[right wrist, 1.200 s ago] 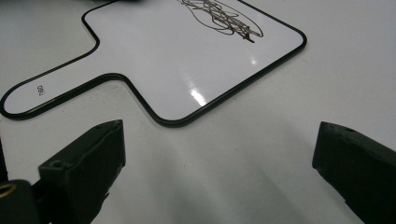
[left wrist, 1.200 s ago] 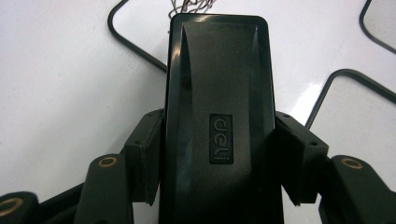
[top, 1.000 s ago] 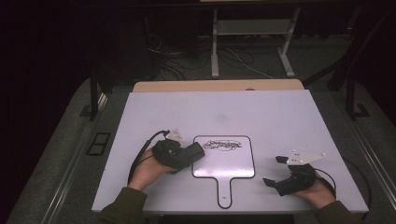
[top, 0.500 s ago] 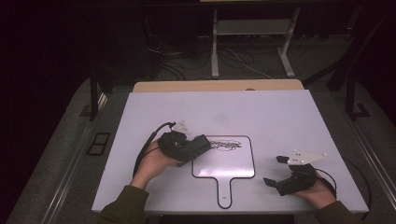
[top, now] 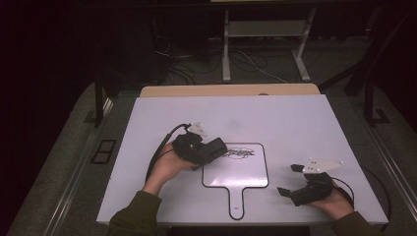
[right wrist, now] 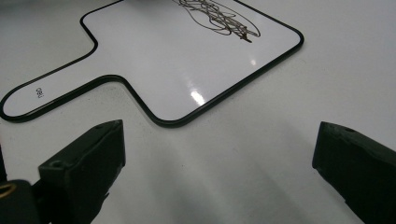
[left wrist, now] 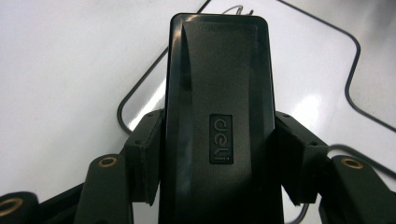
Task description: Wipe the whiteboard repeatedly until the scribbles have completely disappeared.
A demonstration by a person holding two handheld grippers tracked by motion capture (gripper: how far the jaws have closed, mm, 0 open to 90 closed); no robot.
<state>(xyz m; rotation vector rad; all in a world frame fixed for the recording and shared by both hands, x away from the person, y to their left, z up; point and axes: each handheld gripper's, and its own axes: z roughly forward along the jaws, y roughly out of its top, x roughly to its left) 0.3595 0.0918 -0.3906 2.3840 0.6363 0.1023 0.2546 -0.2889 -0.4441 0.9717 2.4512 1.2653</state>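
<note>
A paddle-shaped whiteboard with a black rim lies flat on the white table, handle toward me. A black scribble marks its far end, seen also in the right gripper view as the scribble on the whiteboard. My left gripper is shut on a black "deli" eraser at the board's far left corner, just left of the scribble. In the left gripper view the eraser sits clamped between both jaws over the board's rim. My right gripper rests right of the board, jaws wide open, nothing between them.
The left gripper's black cable loops over the table to its left. A wooden strip borders the table's far edge. Beyond it the dark floor holds loose cables and a white stand's legs.
My left gripper has carried the eraser to the right and a little away from me, up to the board's scribbled end. The right gripper has stayed put.
</note>
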